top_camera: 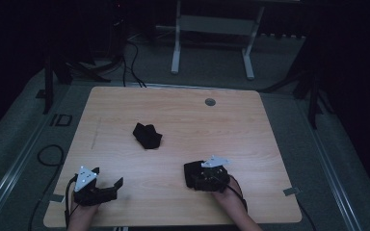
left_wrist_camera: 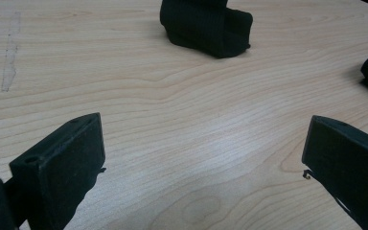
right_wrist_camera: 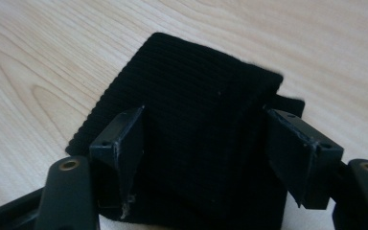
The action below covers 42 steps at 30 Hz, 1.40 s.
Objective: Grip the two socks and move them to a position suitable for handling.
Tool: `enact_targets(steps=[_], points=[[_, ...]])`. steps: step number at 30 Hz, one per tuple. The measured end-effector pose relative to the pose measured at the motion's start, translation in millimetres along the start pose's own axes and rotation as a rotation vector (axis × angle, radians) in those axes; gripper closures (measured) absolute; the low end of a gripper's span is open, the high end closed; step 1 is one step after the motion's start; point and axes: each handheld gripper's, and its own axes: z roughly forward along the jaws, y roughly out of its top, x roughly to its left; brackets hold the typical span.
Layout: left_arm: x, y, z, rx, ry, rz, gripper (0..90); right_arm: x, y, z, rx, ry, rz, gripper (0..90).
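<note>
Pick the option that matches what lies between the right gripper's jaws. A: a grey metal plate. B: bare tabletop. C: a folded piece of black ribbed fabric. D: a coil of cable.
C: in the right gripper view the black ribbed fabric lies on the wooden table between the spread jaws of the right gripper.

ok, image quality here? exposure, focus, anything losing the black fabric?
High view: dim, surroundings near black, crumpled black cloth reads as a silhouette. Left gripper view: bright, even, wood grain sharp, near jaws slightly soft. Right gripper view: well lit, ribbed black fabric shows its knit, table top softly blurred.
</note>
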Motion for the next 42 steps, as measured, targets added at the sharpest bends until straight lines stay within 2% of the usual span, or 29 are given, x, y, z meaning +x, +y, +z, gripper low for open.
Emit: enact_targets(steps=[1, 4, 8, 11, 14, 17, 19, 21, 22, 24, 26, 28, 29, 30, 31, 32, 33, 36, 39, 42], points=[[-0.9, 0.1, 0.7, 0.003, -0.001, 0.002, 1.2, -3.2, -1.0, 0.3, 0.003, 0.022, 0.029, 32.5], [-3.7, 0.8, 0.6, 0.002, -0.004, 0.011, 1.2, -3.2, -2.4, -1.7, -0.007, 0.038, 0.009, 51.5], [-6.6, 1.9, 1.8, 0.002, -0.012, 0.011, 1.2, 1.0, -1.1, -1.3, -0.011, 0.088, 0.0, 74.5], [-9.4, 2.9, 3.1, 0.007, -0.015, 0.015, 1.2, 3.0, 1.5, -2.2, 0.0, 0.086, -0.006, 78.6], [-13.1, 4.2, 4.1, 0.009, -0.026, 0.015, 1.2, 2.4, 5.2, -7.8, -0.017, 0.116, 0.02, 79.2], [-17.8, 6.7, 7.3, 0.017, -0.052, 0.003, 1.2, 0.0, 14.0, -22.3, -0.066, 0.155, 0.048, 79.1], [-23.7, 9.5, 10.9, 0.033, -0.064, 0.015, 1.2, -2.6, 21.7, -35.5, -0.105, 0.183, 0.069, 79.1], [-32.0, 13.7, 13.8, 0.05, -0.088, 0.043, 1.2, -3.3, 29.4, -49.9, -0.148, 0.195, 0.069, 79.1], [-36.8, 16.1, 14.7, 0.052, -0.106, 0.058, 1.2, -3.5, 32.9, -56.9, -0.167, 0.206, 0.07, 79.1], [-46.7, 22.3, 15.7, 0.051, -0.169, 0.065, 2.2, -3.1, 38.9, -69.7, -0.202, 0.226, 0.07, 79.0], [-58.0, 30.9, 17.6, 0.047, -0.22, 0.075, 8.6, -1.8, 43.3, -80.7, -0.235, 0.25, 0.073, 79.0], [-69.3, 42.2, 20.2, 0.029, -0.289, 0.079, 14.1, 1.2, 46.8, -88.9, -0.251, 0.281, 0.067, 79.0], [-75.9, 48.2, 21.8, 0.024, -0.316, 0.091, 16.8, 3.7, 47.9, -92.7, -0.263, 0.281, 0.06, 79.0], [-75.9, 48.2, 21.8, 0.024, -0.316, 0.091, 22.3, 3.7, 47.9, -92.7, -0.263, 0.281, 0.06, 79.0], [-85.9, 56.7, 24.5, 0.009, -0.359, 0.119, 22.3, 6.6, 48.8, -95.6, -0.269, 0.285, 0.05, 79.0], [-93.0, 61.9, 26.8, 0.003, -0.387, 0.138, 32.7, 11.1, 49.7, -98.3, -0.271, 0.303, 0.035, 78.9], [-98.4, 65.3, 28.7, -0.001, -0.411, 0.151, 37.6, 14.4, 49.8, -99.6, -0.275, 0.307, 0.028, 79.0], [-117.4, 75.7, 36.6, 0.001, -0.516, 0.178, 48.4, 21.0, 49.5, -99.5, -0.269, 0.321, 0.012, 78.9], [-130.7, 82.0, 40.6, 0.0, -0.581, 0.201, 55.8, 21.9, 47.7, -97.8, -0.263, 0.33, 0.012, 78.9], [-137.6, 86.9, 42.6, -0.003, -0.648, 0.193, 56.1, 19.8, 45.1, -96.5, -0.259, 0.34, 0.021, 78.6]])
